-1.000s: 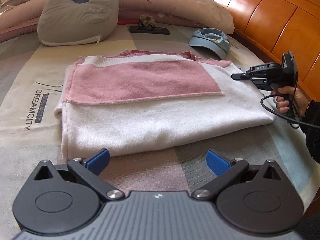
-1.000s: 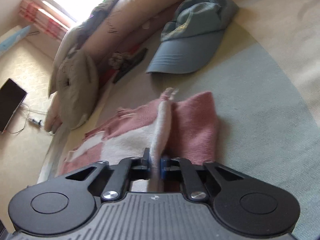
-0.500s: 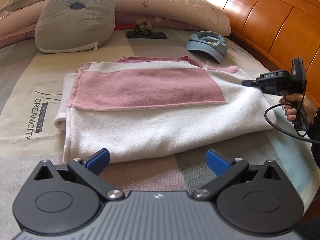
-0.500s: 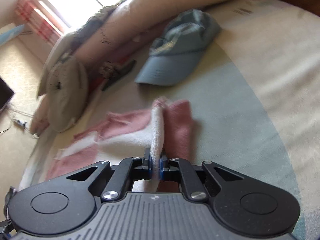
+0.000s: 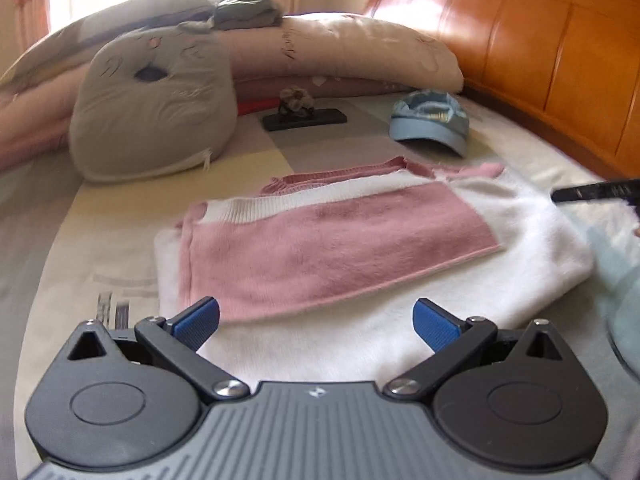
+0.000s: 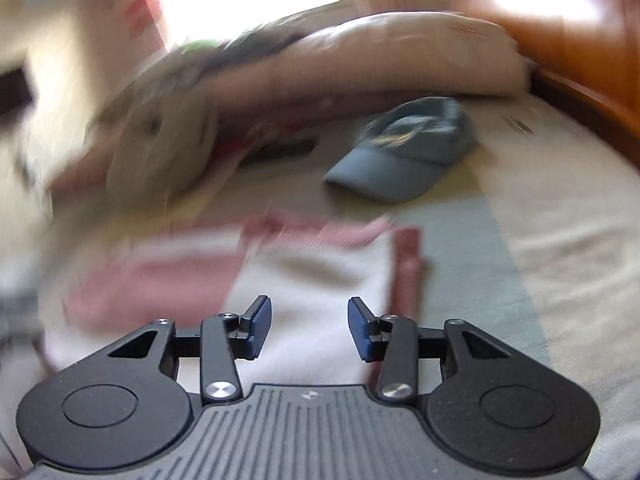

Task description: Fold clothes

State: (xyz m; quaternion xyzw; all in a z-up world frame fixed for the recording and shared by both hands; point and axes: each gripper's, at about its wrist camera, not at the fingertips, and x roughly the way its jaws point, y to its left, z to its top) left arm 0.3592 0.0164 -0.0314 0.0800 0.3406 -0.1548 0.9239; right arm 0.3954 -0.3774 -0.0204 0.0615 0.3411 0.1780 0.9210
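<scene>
A folded pink and white sweater [image 5: 360,248] lies flat on the bed. My left gripper [image 5: 316,320] hovers open over its near white edge, with nothing between the blue pads. In the blurred right wrist view the same sweater [image 6: 312,276] lies below my right gripper [image 6: 308,320], whose fingers stand apart and hold nothing. The tip of the right gripper [image 5: 592,191] shows at the right edge of the left wrist view, just past the sweater's far right corner.
A blue cap [image 5: 432,122] lies behind the sweater, also seen as a blue cap [image 6: 404,152]. A grey animal cushion [image 5: 152,104], long pillows [image 5: 360,52], a dark flat object [image 5: 304,117] and the wooden headboard [image 5: 540,48] ring the bed.
My right gripper has opened and let go of the sweater's edge, which now lies flat. The left gripper has moved forward over the sweater's near edge.
</scene>
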